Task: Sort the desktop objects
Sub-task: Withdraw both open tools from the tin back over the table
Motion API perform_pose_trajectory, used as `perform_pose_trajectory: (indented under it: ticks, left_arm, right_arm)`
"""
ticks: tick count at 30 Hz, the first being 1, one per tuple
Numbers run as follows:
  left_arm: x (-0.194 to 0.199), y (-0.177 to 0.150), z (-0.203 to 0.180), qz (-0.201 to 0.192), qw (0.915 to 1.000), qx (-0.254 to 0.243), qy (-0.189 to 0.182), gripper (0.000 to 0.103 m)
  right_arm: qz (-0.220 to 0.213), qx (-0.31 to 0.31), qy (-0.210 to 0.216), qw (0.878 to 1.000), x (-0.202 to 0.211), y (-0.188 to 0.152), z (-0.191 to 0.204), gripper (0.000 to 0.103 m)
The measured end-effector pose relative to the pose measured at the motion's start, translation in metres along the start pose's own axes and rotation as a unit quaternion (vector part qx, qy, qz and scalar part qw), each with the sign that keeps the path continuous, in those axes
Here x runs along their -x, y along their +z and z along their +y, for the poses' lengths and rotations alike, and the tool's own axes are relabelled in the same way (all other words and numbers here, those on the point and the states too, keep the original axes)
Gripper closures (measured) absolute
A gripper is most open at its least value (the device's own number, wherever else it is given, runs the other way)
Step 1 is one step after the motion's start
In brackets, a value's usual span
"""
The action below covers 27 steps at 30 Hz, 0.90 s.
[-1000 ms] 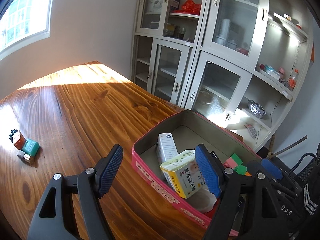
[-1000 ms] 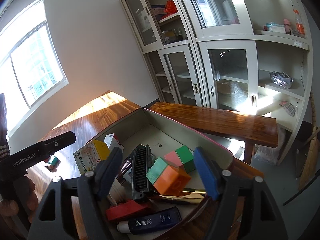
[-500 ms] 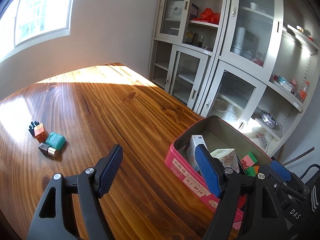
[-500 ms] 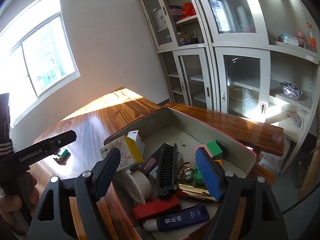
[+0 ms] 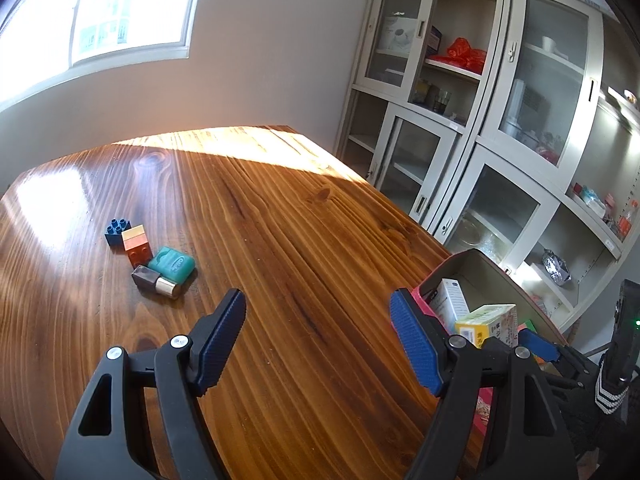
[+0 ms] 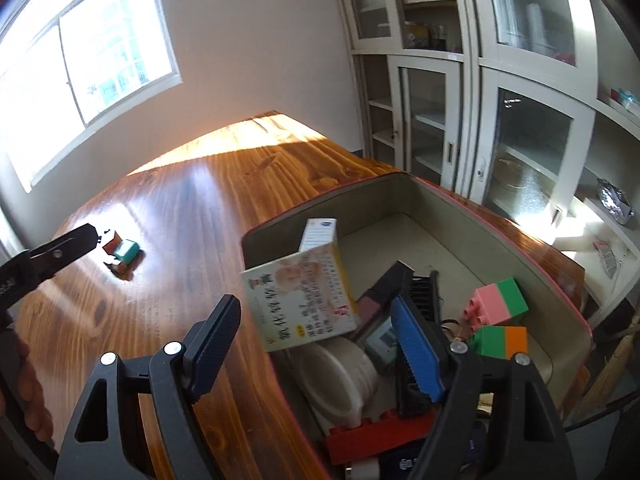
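On the wooden table [image 5: 280, 240] lies a small cluster: a blue brick [image 5: 117, 227], an orange brick [image 5: 137, 245], a teal floss case [image 5: 173, 265] and a dark lipstick tube [image 5: 157, 282]. My left gripper [image 5: 318, 340] hangs open and empty over bare wood, short of the cluster and to its right. A pink box [image 6: 424, 188] at the table's right end holds a yellow-white carton [image 6: 302, 296], a black comb [image 6: 422, 292], coloured bricks [image 6: 496, 304] and a white roll [image 6: 340, 376]. My right gripper [image 6: 316, 346] stands open, empty, above the box's near left edge.
Grey glass-door cabinets [image 5: 460, 120] line the wall behind the table's right end. A bright window [image 5: 100, 12] is at the far left. In the right wrist view the left gripper's tip [image 6: 72, 242] and a hand [image 6: 28, 396] show at the left edge.
Both views have swung left, away from the box. The left gripper has moved off the box to over bare table, with the small cluster now nearer. The right gripper has shifted to the box's left edge.
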<state>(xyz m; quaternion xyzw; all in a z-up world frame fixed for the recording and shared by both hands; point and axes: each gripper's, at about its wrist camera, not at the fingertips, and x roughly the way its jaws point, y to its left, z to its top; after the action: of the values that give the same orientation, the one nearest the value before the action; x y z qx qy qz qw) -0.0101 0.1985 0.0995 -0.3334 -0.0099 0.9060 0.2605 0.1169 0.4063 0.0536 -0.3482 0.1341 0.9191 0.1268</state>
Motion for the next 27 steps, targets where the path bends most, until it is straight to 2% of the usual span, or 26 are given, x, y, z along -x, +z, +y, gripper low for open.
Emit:
perform_pose_trajectory:
  ticks: [3, 6, 9, 16, 27]
  left_arm:
    - [-0.001, 0.000, 0.010, 0.001, 0.9999, 0.010, 0.007, 0.025]
    - [-0.004, 0.002, 0.021, 0.003, 0.9997, 0.022, 0.013, 0.025]
    - [-0.003, 0.004, 0.029, 0.001, 0.9993, 0.029, 0.022, 0.025]
    - [0.004, 0.009, 0.063, -0.009, 0.9969, 0.054, 0.056, 0.025]
    - [0.013, 0.014, 0.130, -0.017, 0.9879, 0.092, 0.124, 0.025]
  right_arm:
    - [-0.013, -0.039, -0.054, 0.998, 0.005, 0.001, -0.020, 0.022]
    - [-0.033, -0.070, -0.060, 0.995, 0.017, 0.002, -0.032, 0.022]
    - [-0.050, -0.072, -0.056, 0.995, 0.025, 0.004, -0.027, 0.022]
    - [-0.080, -0.023, -0.014, 0.996, 0.030, 0.008, 0.017, 0.022]
    - [-0.053, 0.036, 0.055, 0.996, 0.006, 0.002, 0.081, 0.022]
